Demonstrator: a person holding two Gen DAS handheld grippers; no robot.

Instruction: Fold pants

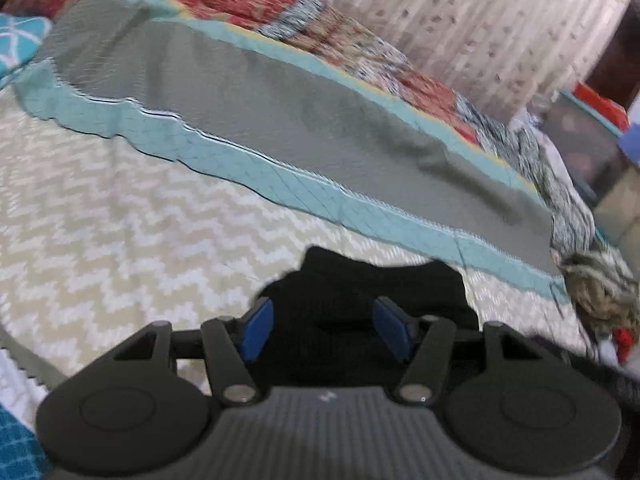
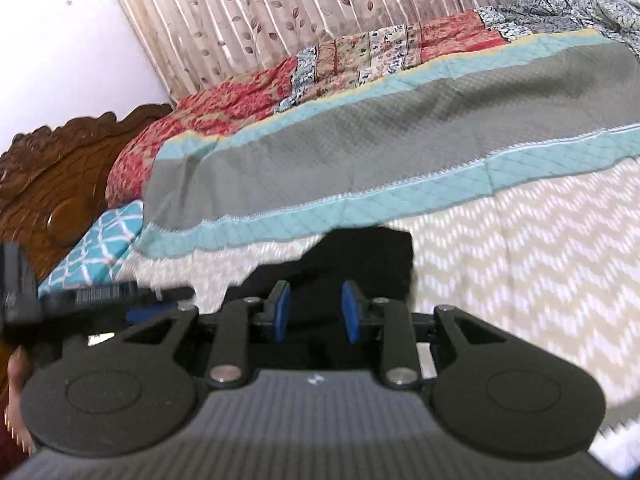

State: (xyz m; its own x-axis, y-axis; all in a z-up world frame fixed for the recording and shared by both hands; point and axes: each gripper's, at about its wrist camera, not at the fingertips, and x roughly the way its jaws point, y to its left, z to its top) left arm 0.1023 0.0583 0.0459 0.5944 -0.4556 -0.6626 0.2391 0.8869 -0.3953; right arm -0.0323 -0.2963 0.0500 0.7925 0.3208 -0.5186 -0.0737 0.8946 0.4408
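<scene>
The left tongs (image 1: 323, 328) stand apart with black fabric pants (image 1: 372, 280) lying between and below the blue pads (image 1: 256, 328), which do not press the cloth. The right tongs (image 2: 316, 312) are half parted over the same dark pants (image 2: 360, 252); whether they pinch fabric I cannot tell (blur hides it). The pants rest on the cream zigzag-patterned bedspread (image 1: 120, 208), so a fold seems just laid, and the next move calls for regripping an edge.

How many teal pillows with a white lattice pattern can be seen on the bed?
1. The teal lattice pillow lies at the head of the bed, beside the carved wooden headboard, partly under the grey and teal quilt. Others may be hidden under the quilt.
</scene>
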